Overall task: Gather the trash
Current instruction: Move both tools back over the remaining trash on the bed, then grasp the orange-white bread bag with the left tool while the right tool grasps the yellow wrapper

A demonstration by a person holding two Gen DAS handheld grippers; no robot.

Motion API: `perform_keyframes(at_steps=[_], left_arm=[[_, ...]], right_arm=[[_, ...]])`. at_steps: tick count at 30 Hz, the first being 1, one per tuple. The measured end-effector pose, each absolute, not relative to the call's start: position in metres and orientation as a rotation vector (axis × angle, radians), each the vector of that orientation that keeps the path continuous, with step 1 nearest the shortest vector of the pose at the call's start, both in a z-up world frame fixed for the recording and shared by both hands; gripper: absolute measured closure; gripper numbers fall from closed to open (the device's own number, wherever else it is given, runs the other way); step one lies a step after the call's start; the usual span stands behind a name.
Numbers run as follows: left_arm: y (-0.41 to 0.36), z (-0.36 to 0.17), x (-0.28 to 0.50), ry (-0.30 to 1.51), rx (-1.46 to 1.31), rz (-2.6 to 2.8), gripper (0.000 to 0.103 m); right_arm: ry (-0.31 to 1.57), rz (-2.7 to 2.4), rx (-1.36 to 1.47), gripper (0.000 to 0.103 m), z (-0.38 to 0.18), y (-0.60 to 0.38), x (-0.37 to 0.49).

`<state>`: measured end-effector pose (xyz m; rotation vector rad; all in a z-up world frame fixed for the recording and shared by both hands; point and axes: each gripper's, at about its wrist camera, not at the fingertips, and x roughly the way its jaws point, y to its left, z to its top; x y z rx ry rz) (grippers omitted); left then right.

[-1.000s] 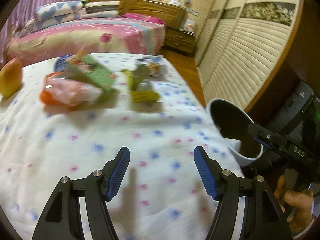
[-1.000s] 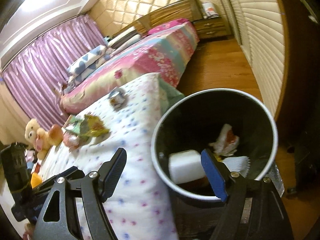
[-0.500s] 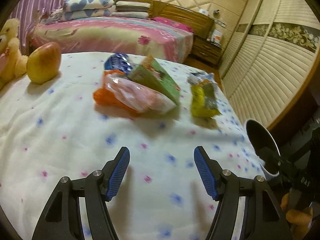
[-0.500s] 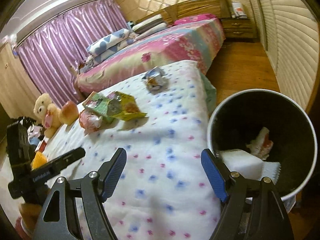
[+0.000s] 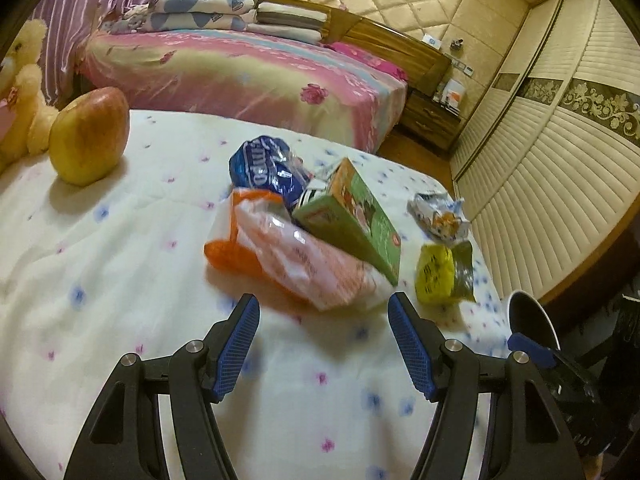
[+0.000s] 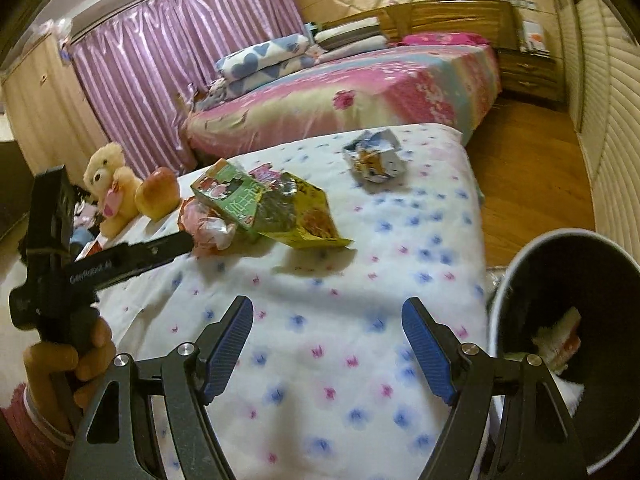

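Note:
Trash lies on the flower-print bedspread (image 5: pixel 120 280): an orange and clear plastic bag (image 5: pixel 296 256), a green carton (image 5: pixel 352 220) leaning on it, a blue wrapper (image 5: pixel 264 168), a yellow wrapper (image 5: pixel 440 276) and a crumpled silver wrapper (image 5: pixel 440 216). My left gripper (image 5: pixel 322 344) is open and empty, just short of the plastic bag. My right gripper (image 6: pixel 326 352) is open and empty over the bedspread, left of the black trash bin (image 6: pixel 568 332), which holds some trash. The green carton (image 6: pixel 228 200), yellow wrapper (image 6: pixel 308 216) and silver wrapper (image 6: pixel 376 156) also show in the right wrist view.
An apple (image 5: pixel 88 136) and a teddy bear (image 5: pixel 20 92) sit at the bedspread's left. A pink bed (image 5: pixel 240 76) stands behind. A slatted wardrobe (image 5: pixel 560 160) and wooden floor (image 6: pixel 532 168) are at the right. The bin's rim (image 5: pixel 532 316) shows at the left view's right edge.
My left gripper has moved forward toward the plastic bag. My right gripper has swung left, away from the bin and over the bedspread. Both stayed open.

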<state>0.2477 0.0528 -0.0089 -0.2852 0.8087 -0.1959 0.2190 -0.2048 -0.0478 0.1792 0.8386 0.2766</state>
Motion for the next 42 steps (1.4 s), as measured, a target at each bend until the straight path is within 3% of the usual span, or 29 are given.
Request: perform_keyframes(at_steps=[5, 7, 8, 10, 12, 15, 19, 21, 23, 25, 27, 30, 37, 42], left_arm=[[0.050, -0.014, 0.259, 0.812, -0.261, -0.182, 0.039], [0.049, -0.015, 0.261, 0.808, -0.249, -0.189, 0.052], [0.048, -0.017, 0.262, 0.814, -0.244, -0.200, 0.065], [0.046, -0.020, 0.264, 0.828, -0.239, -0.222, 0.072], [0.044, -0.023, 0.265, 0.833, -0.227, -0.229, 0.094], [0.047, -0.025, 0.265, 0.833, -0.237, -0.243, 0.103], [0.050, -0.023, 0.259, 0.817, -0.230, -0.246, 0.103], [0.051, -0.023, 0.255, 0.814, -0.226, -0.243, 0.103], [0.055, -0.023, 0.253, 0.823, -0.247, -0.249, 0.103], [0.060, -0.024, 0.252, 0.846, -0.298, -0.258, 0.094], [0.061, -0.023, 0.254, 0.846, -0.320, -0.250, 0.062], [0.056, -0.019, 0.257, 0.823, -0.319, -0.212, 0.037], [0.044, -0.032, 0.285, 0.885, -0.394, -0.145, 0.037], [0.044, -0.036, 0.287, 0.860, -0.436, -0.130, 0.058]], right_arm=[[0.857, 0.308, 0.148, 0.025, -0.052, -0.195, 0.236], [0.860, 0.316, 0.136, 0.025, -0.053, -0.191, 0.242], [0.860, 0.321, 0.128, 0.025, -0.053, -0.189, 0.246], [0.860, 0.326, 0.117, 0.025, -0.054, -0.185, 0.252], [0.860, 0.329, 0.108, 0.025, -0.054, -0.182, 0.259], [0.852, 0.325, 0.093, 0.030, -0.055, -0.178, 0.267], [0.855, 0.309, 0.074, 0.059, -0.056, -0.176, 0.272], [0.866, 0.301, 0.077, 0.080, -0.058, -0.176, 0.275], [0.861, 0.299, 0.086, 0.088, -0.059, -0.178, 0.273], [0.852, 0.299, 0.092, 0.094, -0.057, -0.179, 0.270], [0.847, 0.293, 0.100, 0.098, -0.055, -0.180, 0.268], [0.847, 0.284, 0.114, 0.102, -0.055, -0.183, 0.263], [0.849, 0.276, 0.153, 0.102, -0.056, -0.192, 0.250], [0.849, 0.280, 0.183, 0.102, -0.056, -0.196, 0.245]])
